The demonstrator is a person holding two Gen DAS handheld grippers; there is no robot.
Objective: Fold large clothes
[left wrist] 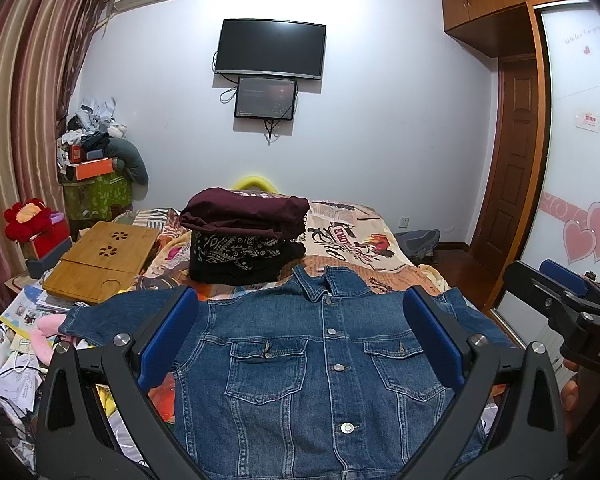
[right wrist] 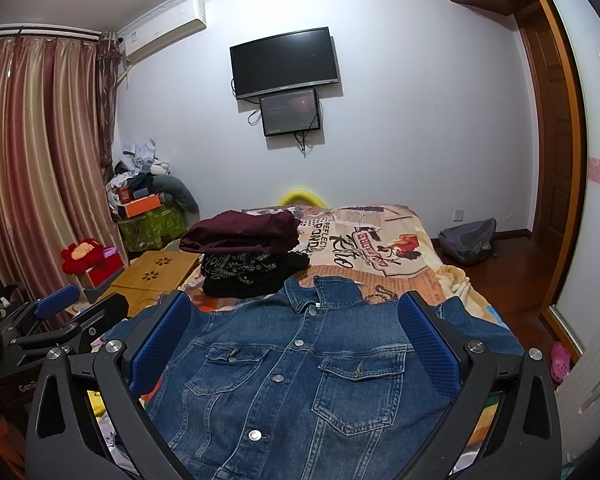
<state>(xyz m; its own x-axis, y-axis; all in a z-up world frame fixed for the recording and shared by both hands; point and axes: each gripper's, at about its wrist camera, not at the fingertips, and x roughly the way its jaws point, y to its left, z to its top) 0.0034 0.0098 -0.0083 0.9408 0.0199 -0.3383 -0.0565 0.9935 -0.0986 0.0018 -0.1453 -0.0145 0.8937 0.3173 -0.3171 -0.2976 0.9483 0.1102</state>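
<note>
**Two grippers wide over the jacket**

Both the left gripper and right gripper hover with fingers spread wide, gripping nothing. Between them, the denim jacket lies flat, buttoned, on the bed.

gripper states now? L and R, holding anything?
Left gripper: open, holding nothing, above the denim jacket.
Right gripper: open, holding nothing, also above the jacket.

One denim jacket, one stack of folded clothes, two wall screens, and one bamboo lap desk are in view.
</note>
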